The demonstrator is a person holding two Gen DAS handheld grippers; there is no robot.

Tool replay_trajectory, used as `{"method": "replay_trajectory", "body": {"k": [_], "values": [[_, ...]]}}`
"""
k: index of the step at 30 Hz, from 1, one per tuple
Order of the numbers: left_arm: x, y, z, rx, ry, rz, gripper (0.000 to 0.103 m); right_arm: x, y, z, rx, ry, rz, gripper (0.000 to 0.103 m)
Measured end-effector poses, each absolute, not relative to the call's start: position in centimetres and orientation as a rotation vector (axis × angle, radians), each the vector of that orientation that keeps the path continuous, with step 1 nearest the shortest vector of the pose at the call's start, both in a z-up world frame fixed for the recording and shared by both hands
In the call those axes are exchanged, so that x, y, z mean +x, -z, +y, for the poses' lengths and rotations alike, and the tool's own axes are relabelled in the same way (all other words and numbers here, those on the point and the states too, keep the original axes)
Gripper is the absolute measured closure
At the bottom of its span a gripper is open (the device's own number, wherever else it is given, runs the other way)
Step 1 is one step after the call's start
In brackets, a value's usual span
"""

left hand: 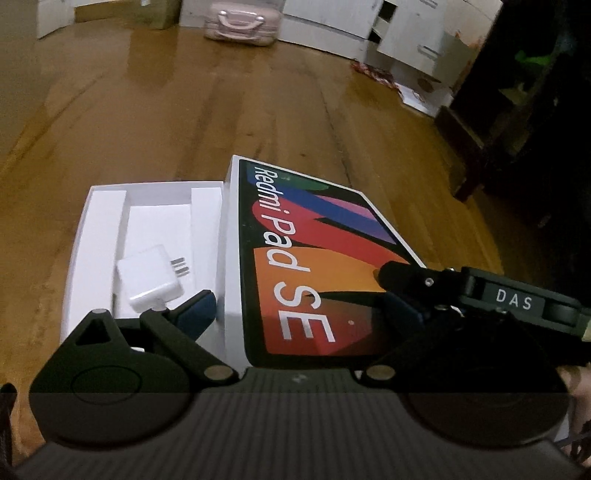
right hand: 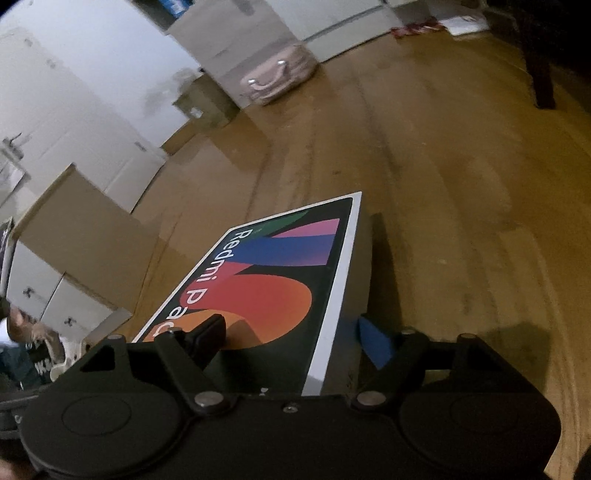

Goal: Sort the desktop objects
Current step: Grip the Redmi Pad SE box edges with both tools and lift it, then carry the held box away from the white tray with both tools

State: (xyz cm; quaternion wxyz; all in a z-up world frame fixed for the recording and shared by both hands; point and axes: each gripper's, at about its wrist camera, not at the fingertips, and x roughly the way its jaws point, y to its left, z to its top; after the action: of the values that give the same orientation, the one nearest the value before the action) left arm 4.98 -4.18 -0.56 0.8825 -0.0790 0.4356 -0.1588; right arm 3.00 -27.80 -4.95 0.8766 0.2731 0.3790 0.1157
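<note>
A Redmi Pad SE box lid [left hand: 314, 258] with a colourful print lies on the wooden floor, beside the open white box base [left hand: 96, 236]. A white charger [left hand: 149, 282] lies inside the base. My left gripper [left hand: 299, 306] is open, one finger over the base and one over the lid's near end. My right gripper [right hand: 291, 332] straddles the lid's [right hand: 280, 280] right edge: one finger rests on top and the blue-padded finger [right hand: 375, 341] is beside the lid's side. It also shows in the left wrist view [left hand: 406, 277]. I cannot tell whether it grips the lid.
Wooden floor [left hand: 184, 110] all around. A pink case [left hand: 240, 22] and white cabinets [left hand: 406, 33] stand at the far side. Cardboard boxes [right hand: 81, 229] stand to the left in the right wrist view. A dark furniture leg [right hand: 539, 66] is at the far right.
</note>
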Motion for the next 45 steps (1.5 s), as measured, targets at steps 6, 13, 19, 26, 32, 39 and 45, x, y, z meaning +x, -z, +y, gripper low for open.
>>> {"method": "replay_trajectory", "body": {"k": [6, 13, 19, 26, 32, 39, 45], "values": [[4.5, 0.1, -1.9, -0.183, 0.298, 0.884, 0.005, 3.5, 4.4, -25.3, 0.546, -0.266, 0.783, 0.020], [3.8, 0.0, 1.6, -0.242, 0.233, 0.897, 0.005, 4.4, 3.5, -22.0, 0.490, -0.301, 0.789, 0.021], [4.5, 2.0, 3.3, -0.239, 0.165, 0.985, 0.006, 5.6, 4.7, -19.1, 0.456, -0.317, 0.837, 0.024], [5.0, 3.8, 4.5, -0.258, 0.120, 1.032, 0.006, 6.2, 5.1, -16.4, 0.363, -0.296, 0.904, 0.024], [5.4, 3.4, 4.7, -0.207, 0.106, 0.989, 0.005, 6.3, 5.4, -15.8, 0.405, -0.298, 0.890, 0.026], [5.8, 4.2, 5.5, -0.263, 0.061, 1.000, 0.005, 6.4, 5.4, -15.8, 0.437, -0.303, 0.884, 0.028], [6.6, 5.1, 5.5, -0.293, 0.042, 1.003, 0.005, 6.4, 5.8, -15.4, 0.453, -0.326, 0.868, 0.028]]}}
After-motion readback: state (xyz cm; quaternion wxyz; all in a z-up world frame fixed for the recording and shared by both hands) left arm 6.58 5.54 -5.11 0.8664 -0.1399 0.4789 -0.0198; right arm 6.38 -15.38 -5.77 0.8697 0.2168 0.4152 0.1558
